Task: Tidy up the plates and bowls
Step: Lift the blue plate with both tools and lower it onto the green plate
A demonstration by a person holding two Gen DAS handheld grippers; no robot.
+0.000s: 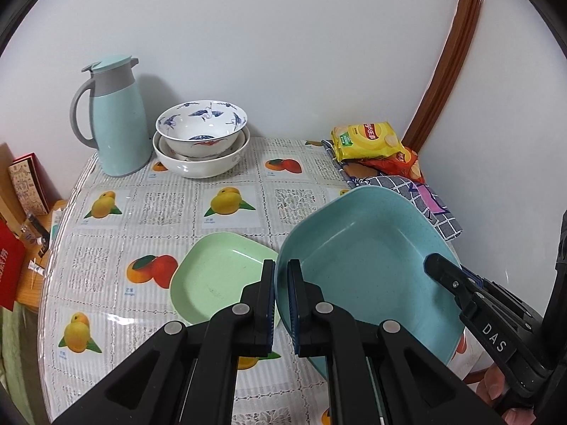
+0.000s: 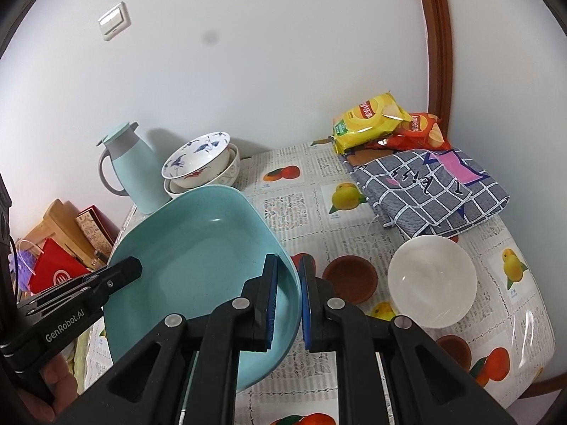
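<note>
Blue plate in both tongs, green plate beside.

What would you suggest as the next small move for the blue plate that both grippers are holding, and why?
Probably carry the blue plate sideways until it hangs over the green plate, then lower it in. The left gripper and right gripper each clamp an opposite rim, the plate is tilted and clear of the table, and the green plate, similar in shape, lies empty right beside it.
</note>
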